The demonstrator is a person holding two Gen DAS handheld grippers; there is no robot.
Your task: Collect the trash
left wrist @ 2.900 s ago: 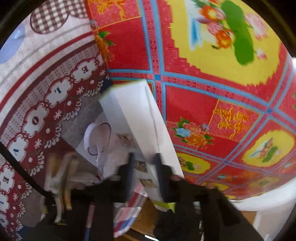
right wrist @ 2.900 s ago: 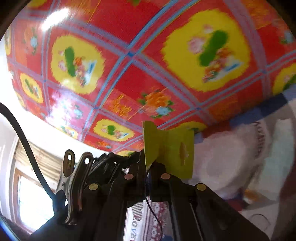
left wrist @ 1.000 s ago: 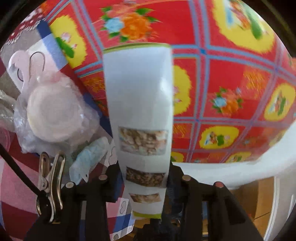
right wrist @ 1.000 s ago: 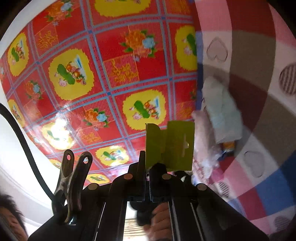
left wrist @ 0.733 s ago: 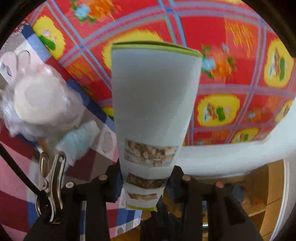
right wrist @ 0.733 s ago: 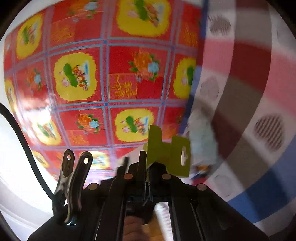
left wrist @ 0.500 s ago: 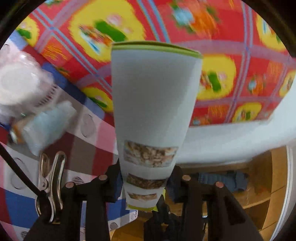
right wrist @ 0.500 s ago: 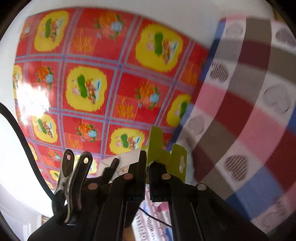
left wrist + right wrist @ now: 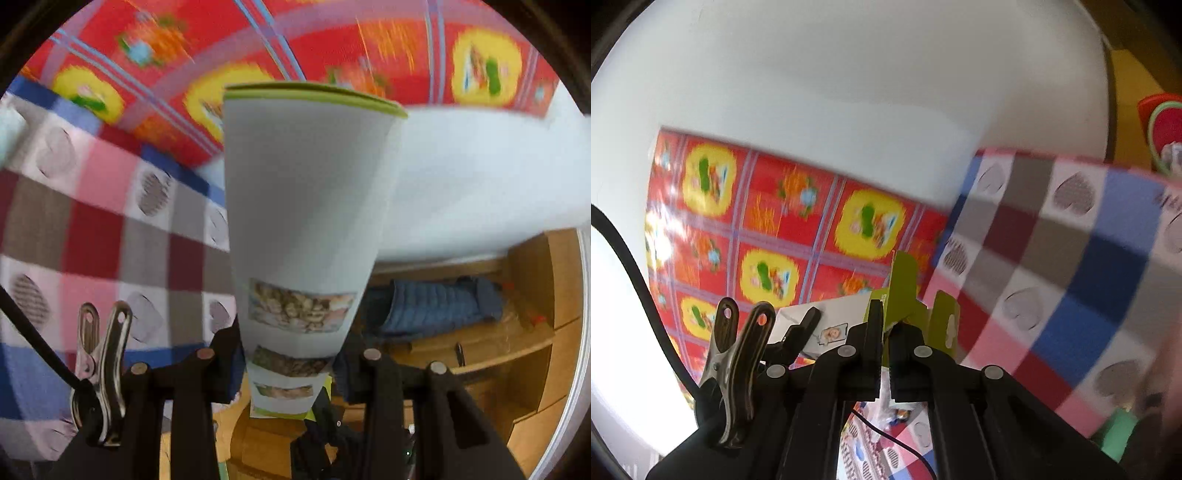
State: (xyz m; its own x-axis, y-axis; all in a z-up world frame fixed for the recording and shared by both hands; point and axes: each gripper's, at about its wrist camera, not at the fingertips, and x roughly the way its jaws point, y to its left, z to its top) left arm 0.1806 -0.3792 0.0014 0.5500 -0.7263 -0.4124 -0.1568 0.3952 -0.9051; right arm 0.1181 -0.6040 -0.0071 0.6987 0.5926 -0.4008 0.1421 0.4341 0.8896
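Left gripper (image 9: 291, 354): jaws partly spread and clamped on the sides of a flattened white snack carton (image 9: 303, 221), whose long axis runs straight out from the jaws, its green-edged far end pointing away and up; printed food photographs lie on the carton face nearest the jaws. Right gripper (image 9: 886, 328): jaws pressed almost together, pinching an olive-green card flap with a hang-hole (image 9: 912, 299). In the right wrist view this flap joins the white carton body (image 9: 827, 321), which reaches leftward into the other gripper's black finger (image 9: 799, 332), so both grippers appear to hold the same piece of trash, the right at one end, the left round the body. Relative to the carton: a red-and-yellow floral cloth (image 9: 332, 44) lies beyond its far end, a checked heart-print cloth (image 9: 92, 229) to its left, a white wall (image 9: 480, 173) and a wooden shelf holding a blue quilted garment (image 9: 436, 306) to its right. No trash receptacle is visible. Judged step: carrying the carton off the cloths; both grippers point slightly downward, close together, and strong blur suggests fast travel.
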